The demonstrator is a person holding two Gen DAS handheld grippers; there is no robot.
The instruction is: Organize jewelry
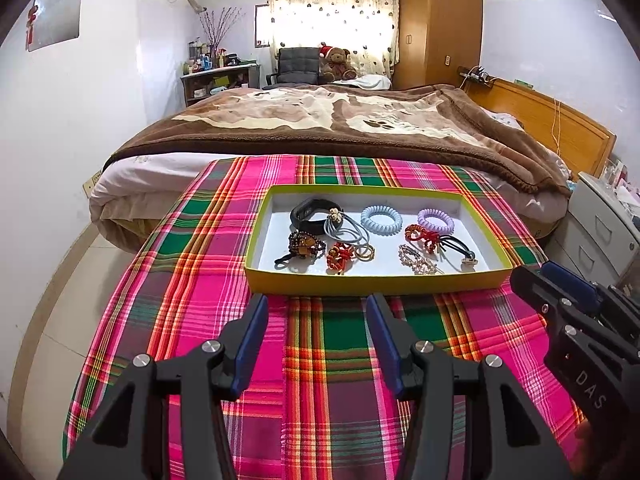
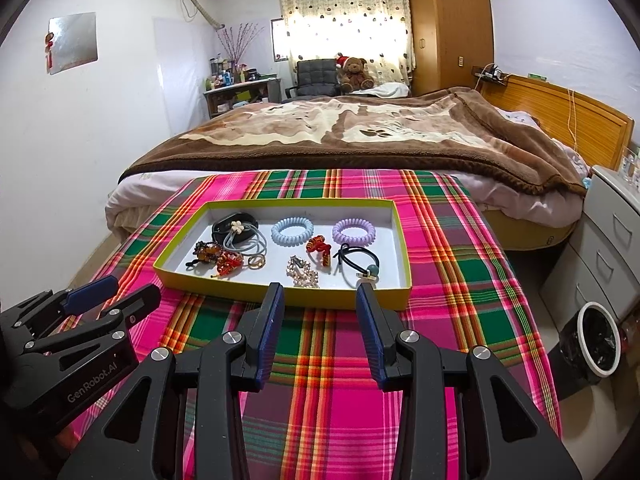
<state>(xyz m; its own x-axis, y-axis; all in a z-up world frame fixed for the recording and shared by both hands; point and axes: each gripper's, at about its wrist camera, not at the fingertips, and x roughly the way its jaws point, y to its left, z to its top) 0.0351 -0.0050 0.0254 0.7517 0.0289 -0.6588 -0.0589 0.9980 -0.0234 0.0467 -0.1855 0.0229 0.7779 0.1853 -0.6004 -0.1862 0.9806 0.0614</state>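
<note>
Jewelry tray [image 1: 372, 282] lies beyond both grippers' empty, wide-open jaws.

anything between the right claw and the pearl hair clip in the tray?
Only the tray's near wall. The right claw is open, empty, just short of it; the pearl hair clip lies right behind that wall, uncovered. Approach from above looks clear.

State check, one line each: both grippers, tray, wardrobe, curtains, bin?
left gripper: open, empty
right gripper: open, empty
tray: lidless, hair ties and clips loose inside
wardrobe: doors shut
curtains: drawn
bin: open, black liner
</note>
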